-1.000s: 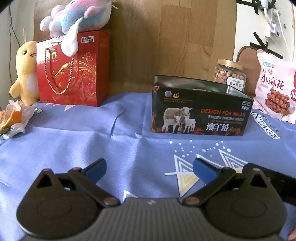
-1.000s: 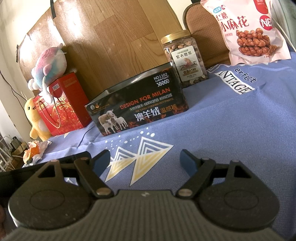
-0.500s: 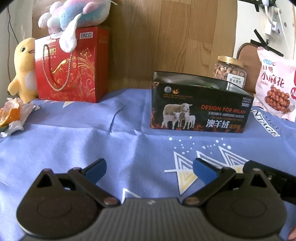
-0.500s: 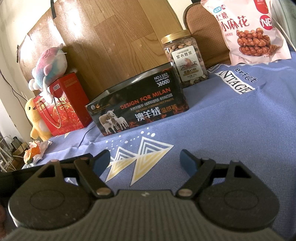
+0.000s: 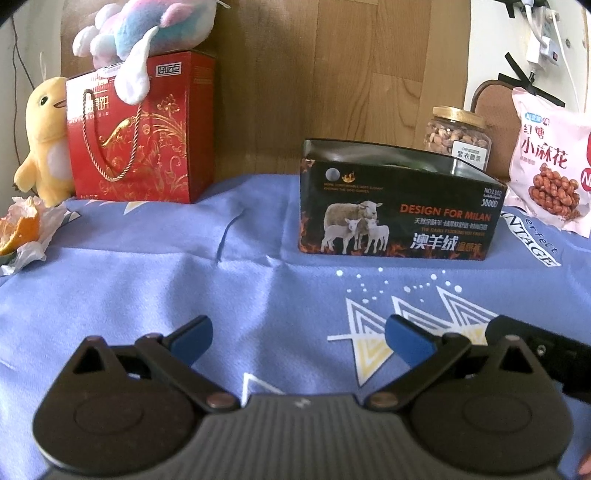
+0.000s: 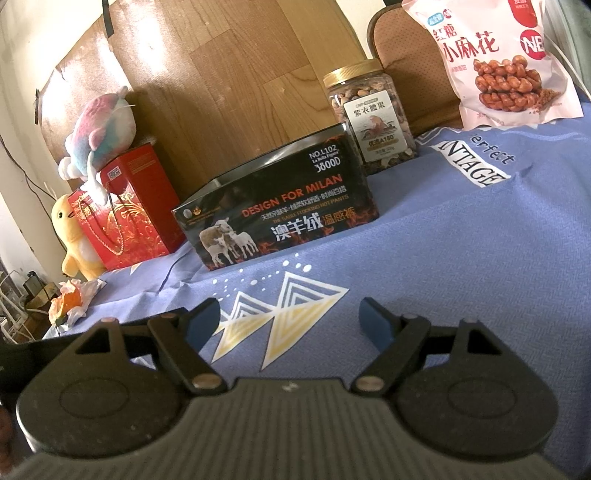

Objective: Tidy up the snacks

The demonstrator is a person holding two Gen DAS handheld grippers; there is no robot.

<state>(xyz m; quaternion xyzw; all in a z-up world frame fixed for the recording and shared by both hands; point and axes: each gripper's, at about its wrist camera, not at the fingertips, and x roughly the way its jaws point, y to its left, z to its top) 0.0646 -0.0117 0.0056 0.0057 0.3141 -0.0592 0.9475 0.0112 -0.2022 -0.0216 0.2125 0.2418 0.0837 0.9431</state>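
A black open-top box with sheep printed on it stands on the blue cloth; it also shows in the right wrist view. Behind it is a nut jar with a gold lid. A pink snack bag leans at the far right. My left gripper is open and empty, low over the cloth in front of the box. My right gripper is open and empty, beside the left one.
A red gift bag with a plush toy on top stands at the back left, beside a yellow plush duck. Orange peel on paper lies at the left edge. A wooden board backs the scene.
The left wrist view has tilted slightly, so the box and bag sit a little higher in frame. The right gripper has barely moved. Both grippers stay open.
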